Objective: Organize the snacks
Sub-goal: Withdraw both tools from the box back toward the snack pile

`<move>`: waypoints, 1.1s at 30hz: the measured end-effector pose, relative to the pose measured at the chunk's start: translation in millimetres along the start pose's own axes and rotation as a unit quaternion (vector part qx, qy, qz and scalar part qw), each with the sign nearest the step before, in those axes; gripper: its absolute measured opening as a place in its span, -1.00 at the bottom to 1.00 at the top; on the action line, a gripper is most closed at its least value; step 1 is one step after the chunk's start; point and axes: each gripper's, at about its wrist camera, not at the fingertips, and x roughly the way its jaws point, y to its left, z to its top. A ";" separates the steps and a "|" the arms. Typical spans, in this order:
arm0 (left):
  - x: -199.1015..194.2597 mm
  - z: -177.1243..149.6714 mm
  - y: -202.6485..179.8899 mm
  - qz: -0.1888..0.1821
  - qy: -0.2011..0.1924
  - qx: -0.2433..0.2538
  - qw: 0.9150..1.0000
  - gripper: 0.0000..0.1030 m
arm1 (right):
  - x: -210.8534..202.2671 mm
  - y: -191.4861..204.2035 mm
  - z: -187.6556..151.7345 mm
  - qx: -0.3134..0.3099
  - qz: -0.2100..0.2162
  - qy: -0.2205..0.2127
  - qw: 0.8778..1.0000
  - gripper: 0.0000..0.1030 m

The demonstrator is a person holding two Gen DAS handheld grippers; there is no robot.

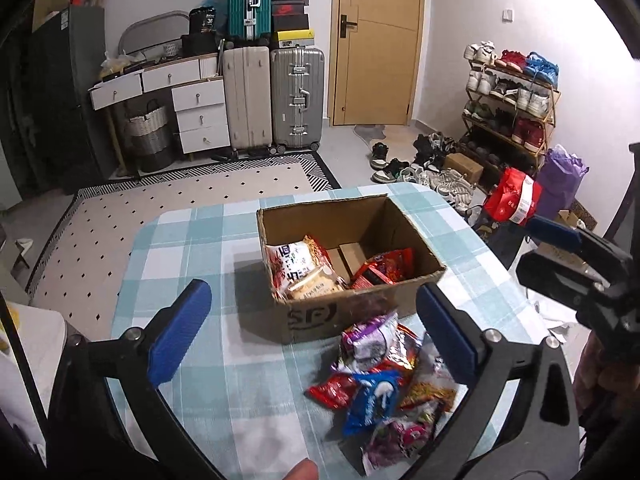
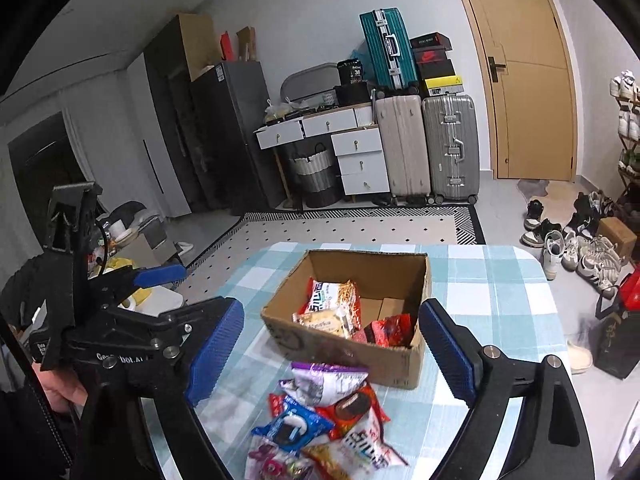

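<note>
Beside the brown cardboard box [image 1: 352, 268], both blue-padded grippers [image 1: 316, 332] [image 2: 332, 360] gape empty; slippery foil snack packets [image 1: 384, 392] could squirt from a shallow pinch.

Home entryway: suitcases [image 1: 296, 98], shoe rack [image 1: 512, 108].

Each claw was a black plastic frame with two arms ending in ribbed blue pads, held by silver round-headed screws. The left claw [image 1: 312, 334] matched the right claw [image 2: 332, 354]. White lettering, partly legible, marked the left one's body; a thin black cable ran beside it.
</note>
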 end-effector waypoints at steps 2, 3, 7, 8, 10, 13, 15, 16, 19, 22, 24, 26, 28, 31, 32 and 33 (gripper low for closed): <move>-9.2 -5.3 -1.9 0.004 -0.002 0.000 1.000 0.98 | -9.8 4.2 -6.7 0.001 -0.001 -0.003 1.000 0.79; -14.8 -9.2 -3.5 0.004 -0.003 0.000 1.000 0.98 | -14.8 5.9 -10.0 0.001 -0.001 -0.004 1.000 0.80; -32.9 -24.0 -9.3 0.005 -0.007 0.000 1.000 0.98 | -31.4 11.2 -20.5 0.006 -0.003 -0.008 1.000 0.85; -37.5 -27.9 -10.5 0.004 -0.009 -0.002 1.000 0.98 | -37.2 12.8 -25.1 0.008 -0.002 -0.008 1.000 0.85; -45.4 -37.6 -12.3 0.007 -0.011 -0.007 1.000 0.98 | -43.3 15.9 -30.7 0.005 -0.006 -0.009 1.000 0.87; -53.4 -55.0 -15.7 0.010 -0.012 -0.008 1.000 0.98 | -53.4 22.5 -38.6 -0.010 -0.021 -0.008 1.000 0.88; -57.0 -66.7 -17.4 0.005 -0.006 -0.012 1.000 0.98 | -61.6 25.8 -44.5 -0.011 -0.021 -0.007 1.000 0.89; -58.4 -72.3 -18.0 0.004 -0.003 -0.013 1.000 0.98 | -65.7 26.7 -47.3 -0.010 -0.021 -0.008 1.000 0.90; -61.5 -87.0 -19.3 0.005 0.000 -0.015 1.000 0.98 | -73.2 29.8 -53.8 -0.009 -0.021 -0.011 1.000 0.93; -62.7 -99.8 -21.4 -0.001 0.007 -0.016 1.000 0.98 | -82.8 31.7 -64.9 -0.005 -0.024 -0.013 1.000 0.94; -62.4 -106.0 -23.0 -0.005 0.011 -0.019 1.000 0.98 | -86.1 31.3 -71.0 -0.001 -0.022 -0.012 1.000 0.94; -61.6 -113.8 -25.4 -0.007 0.016 -0.021 1.000 0.98 | -89.5 29.8 -75.8 0.004 -0.024 -0.010 1.000 0.95; -62.0 -119.7 -27.5 -0.003 0.014 -0.025 1.000 0.98 | -92.5 28.7 -82.1 0.009 -0.024 -0.008 1.000 0.95; -60.3 -123.7 -31.4 -0.007 0.016 -0.026 1.000 0.98 | -94.8 26.8 -89.9 0.014 -0.024 -0.007 1.000 0.95; -59.4 -124.8 -32.5 -0.009 0.016 -0.027 0.999 0.98 | -95.5 26.3 -92.2 0.015 -0.024 -0.006 1.000 0.95; -58.4 -126.5 -33.8 -0.011 0.016 -0.028 0.999 0.98 | -95.5 25.6 -95.1 0.015 -0.024 -0.004 1.000 0.96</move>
